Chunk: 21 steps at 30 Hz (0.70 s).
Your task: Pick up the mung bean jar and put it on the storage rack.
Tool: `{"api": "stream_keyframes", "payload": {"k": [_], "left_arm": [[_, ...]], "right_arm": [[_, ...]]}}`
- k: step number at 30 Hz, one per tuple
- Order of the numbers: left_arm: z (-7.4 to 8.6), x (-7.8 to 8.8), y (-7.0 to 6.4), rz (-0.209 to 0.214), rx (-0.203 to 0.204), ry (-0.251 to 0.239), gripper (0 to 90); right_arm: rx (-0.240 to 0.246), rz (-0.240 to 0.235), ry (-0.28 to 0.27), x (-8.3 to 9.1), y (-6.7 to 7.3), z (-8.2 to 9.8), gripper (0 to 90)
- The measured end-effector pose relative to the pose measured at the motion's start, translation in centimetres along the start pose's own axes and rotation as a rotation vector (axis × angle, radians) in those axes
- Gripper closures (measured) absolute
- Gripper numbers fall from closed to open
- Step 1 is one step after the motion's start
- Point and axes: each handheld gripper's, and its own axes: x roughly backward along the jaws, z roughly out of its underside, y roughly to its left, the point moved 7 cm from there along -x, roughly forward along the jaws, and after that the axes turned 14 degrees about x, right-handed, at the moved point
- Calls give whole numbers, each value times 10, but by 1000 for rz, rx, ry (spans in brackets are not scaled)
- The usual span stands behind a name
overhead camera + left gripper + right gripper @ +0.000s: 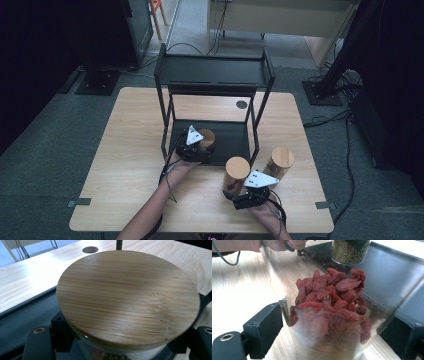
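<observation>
Both grippers' fingers grasp jars: left (196,150) bamboo-lidded jar (127,295), right (248,192) goji-berry jar (329,312)

A light wooden table (130,165) carries a black two-tier rack (215,75) and two lidded jars (278,161)

The left forearm comes in from the bottom edge and stretches forward and a little to the right, and the left hand-held gripper (196,148) is far ahead with its jaws closed on both sides of a jar. The right hand-held gripper (243,192) sits nearer to the person, low, and its jaws also clamp a jar.
</observation>
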Motion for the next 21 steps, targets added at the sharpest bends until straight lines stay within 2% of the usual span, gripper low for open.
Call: {"api": "stream_keyframes", "payload": {"k": [6,14,21], "left_arm": [[-3,-4,0,8,9,1,255],[-5,-11,0,2,-20,-4,255],[-8,-17,3,-3,-27,6,255]], "right_arm": [[-2,0,-2,0,0,0,101],[-3,-1,-2,0,0,0,101],[-3,-1,-1,0,0,0,101]]}}
